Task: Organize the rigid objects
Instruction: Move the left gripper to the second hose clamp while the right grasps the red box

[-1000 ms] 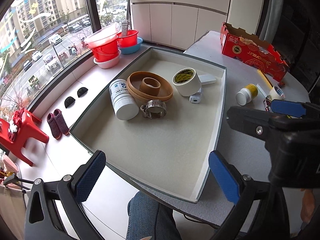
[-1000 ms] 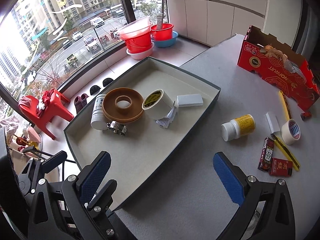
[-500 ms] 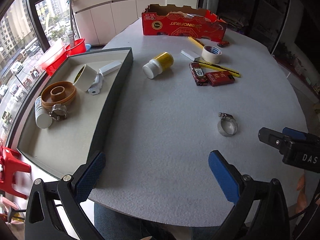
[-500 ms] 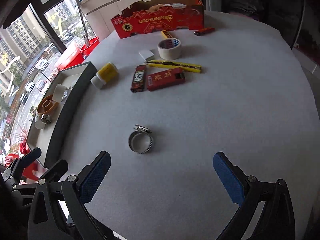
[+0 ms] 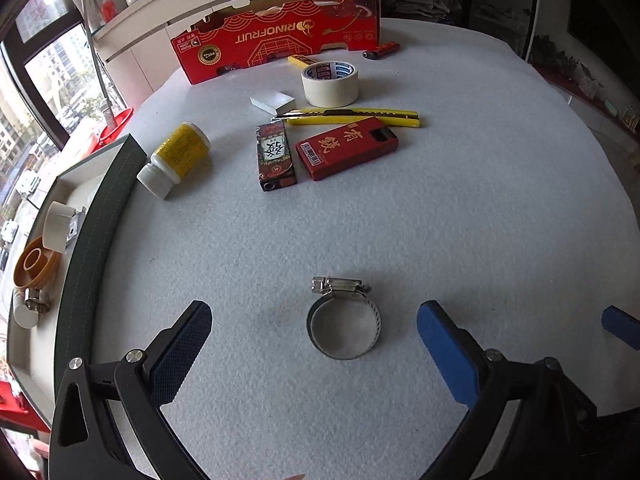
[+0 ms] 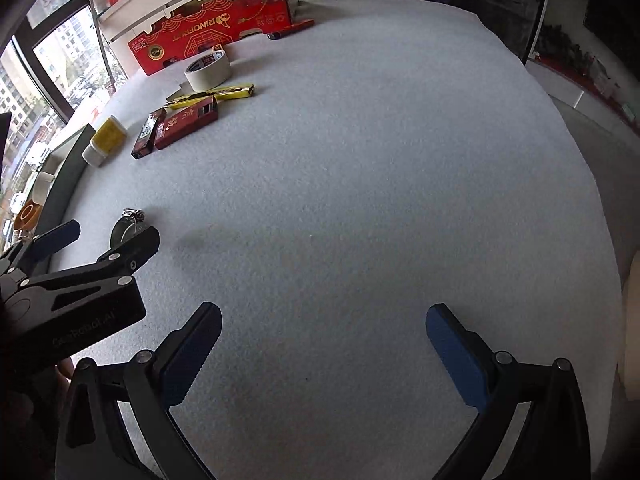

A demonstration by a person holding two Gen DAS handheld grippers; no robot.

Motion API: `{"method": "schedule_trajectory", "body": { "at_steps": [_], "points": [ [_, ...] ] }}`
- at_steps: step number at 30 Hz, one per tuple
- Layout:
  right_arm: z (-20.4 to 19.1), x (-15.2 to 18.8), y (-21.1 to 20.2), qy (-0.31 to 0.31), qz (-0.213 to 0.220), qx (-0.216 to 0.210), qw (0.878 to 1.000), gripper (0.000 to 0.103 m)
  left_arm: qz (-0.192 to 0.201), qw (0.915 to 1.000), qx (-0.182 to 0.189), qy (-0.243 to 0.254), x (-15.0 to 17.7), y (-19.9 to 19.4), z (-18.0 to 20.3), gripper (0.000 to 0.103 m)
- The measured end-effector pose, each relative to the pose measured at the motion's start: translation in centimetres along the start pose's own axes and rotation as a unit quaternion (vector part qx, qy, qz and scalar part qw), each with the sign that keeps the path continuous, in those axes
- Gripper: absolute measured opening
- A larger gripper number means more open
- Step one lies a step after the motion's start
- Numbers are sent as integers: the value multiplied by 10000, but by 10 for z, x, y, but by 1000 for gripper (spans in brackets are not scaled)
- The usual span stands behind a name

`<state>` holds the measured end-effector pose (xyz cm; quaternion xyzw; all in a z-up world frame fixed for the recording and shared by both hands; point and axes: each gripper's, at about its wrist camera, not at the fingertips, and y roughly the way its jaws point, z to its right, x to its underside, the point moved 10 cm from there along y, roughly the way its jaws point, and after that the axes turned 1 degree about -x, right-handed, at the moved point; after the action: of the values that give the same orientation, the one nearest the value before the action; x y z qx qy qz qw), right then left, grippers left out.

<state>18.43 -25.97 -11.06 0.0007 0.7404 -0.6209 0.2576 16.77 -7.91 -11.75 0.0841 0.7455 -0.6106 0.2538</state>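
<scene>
Both grippers, left gripper [image 5: 314,344] and right gripper [image 6: 323,344], hang with jaws spread wide over the grey table [image 5: 460,220], gripping nothing.
Nearest, a hose clamp [image 5: 344,326] lies between the left fingers, touching neither; mid-table sit a yellow-labelled bottle [image 5: 174,160], two red boxes and a yellow utility knife [image 5: 352,116], with a tape roll [image 5: 330,83] nearer the far edge. Along the table's left edge runs the tray [image 5: 98,232].

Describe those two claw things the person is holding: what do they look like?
Both are matte black frames ending in two long fingers tipped with blue, grid-textured pads. Silver screws dot the joints. The left gripper shows faint pale lettering on its body in the right wrist view; the right gripper looks the same build. No cables visible.
</scene>
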Motion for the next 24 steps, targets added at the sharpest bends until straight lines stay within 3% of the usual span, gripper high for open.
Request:
{"method": "schedule_trajectory", "body": {
  "at_steps": [3, 9, 13, 15, 24],
  "points": [
    [3, 2, 2, -274, 91, 258, 9993, 103, 79, 9999, 58, -133, -4, 3, -2, 103],
    [3, -2, 2, -347, 301, 231, 9987, 103, 19, 9986, 458, -256, -9, 13, -5, 103],
    [2, -7, 6, -397, 32, 206, 9990, 103, 322, 9992, -7, -235, -10, 10, -30, 103],
    [1, -13, 9, -361, -59, 200, 9991, 103, 422, 9985, -71, -341, -7, 10, -45, 103],
    [-73, -92, 39, -923, 70, -201, 9955, 103, 524, 9948, 72, -876, 6, 9, -69, 103]
  ]
}}
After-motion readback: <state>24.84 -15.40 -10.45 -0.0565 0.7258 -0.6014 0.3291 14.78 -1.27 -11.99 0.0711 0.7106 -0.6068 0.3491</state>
